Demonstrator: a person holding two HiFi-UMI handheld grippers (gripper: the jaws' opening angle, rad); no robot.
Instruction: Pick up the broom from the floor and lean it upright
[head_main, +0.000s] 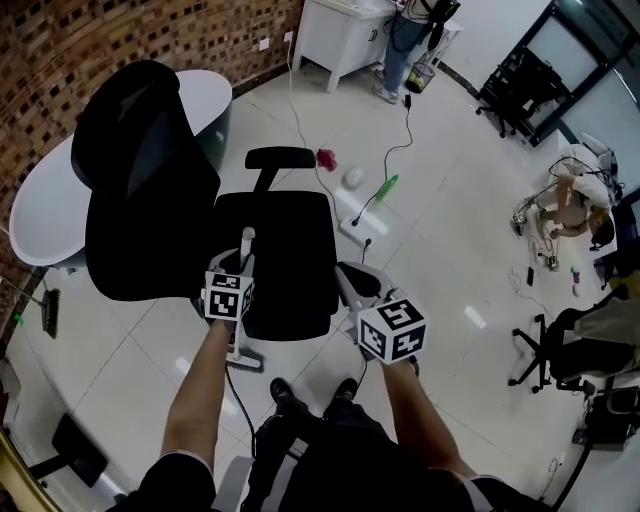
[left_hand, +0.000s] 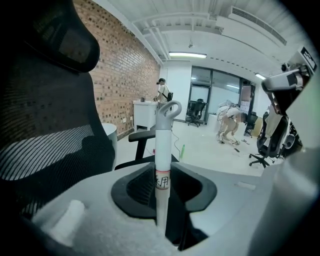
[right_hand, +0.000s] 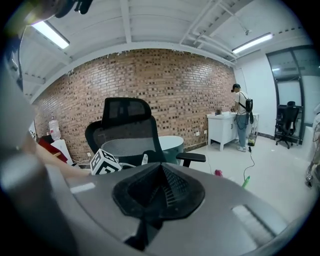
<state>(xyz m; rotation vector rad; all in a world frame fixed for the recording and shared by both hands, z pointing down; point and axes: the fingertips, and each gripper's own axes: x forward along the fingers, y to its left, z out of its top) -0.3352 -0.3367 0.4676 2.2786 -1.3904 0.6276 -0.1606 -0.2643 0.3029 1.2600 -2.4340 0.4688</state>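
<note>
A: Nearest first?
B: Saw 2 dark shoes (head_main: 283, 391) on the pale tiled floor (head_main: 130, 370), then 2 forearms (head_main: 200, 390) stretched forward, each ending in a marker cube (head_main: 228, 296).
A: Left tongs (left_hand: 162, 172)?
B: Clamped on the white broom handle (left_hand: 162, 145), black pads (left_hand: 142, 186) pressed to both sides of it at a red-edged label (left_hand: 162, 181).
A: Handle upright or tilted?
B: Upright in the left gripper view, topped by a grey hanging loop (left_hand: 169, 108). In the head view, poking out past the left cube, above the black chair seat (head_main: 285, 255). Could not make out the brush end.
A: Right tongs (right_hand: 161, 172)?
B: Closed up, ribbed pads meeting, nothing between. Held by the seat's right edge, apart from the handle. In the right gripper view, caught the left cube in front of the chair.
A: Farther out?
B: Noted the chair's tall mesh backrest (head_main: 140, 190) at left and 1 armrest (head_main: 280, 157) beyond the seat. Behind the backrest, a white rounded tabletop (head_main: 40, 215) against the brick wall (head_main: 60, 50). Past the chair, on the floor: a pink item (head_main: 327, 158), a white item (head_main: 352, 177), a green bottle-like item (head_main: 386, 187), a power strip (head_main: 357, 228) with a trailing cable (head_main: 400, 140).
A: Farthest?
B: Spotted 1 person (head_main: 400, 50) standing at a white cabinet (head_main: 335, 40) at the far end, another person (head_main: 570, 205) bent low at right, and 1 more black chair (head_main: 560, 350) on that side.
</note>
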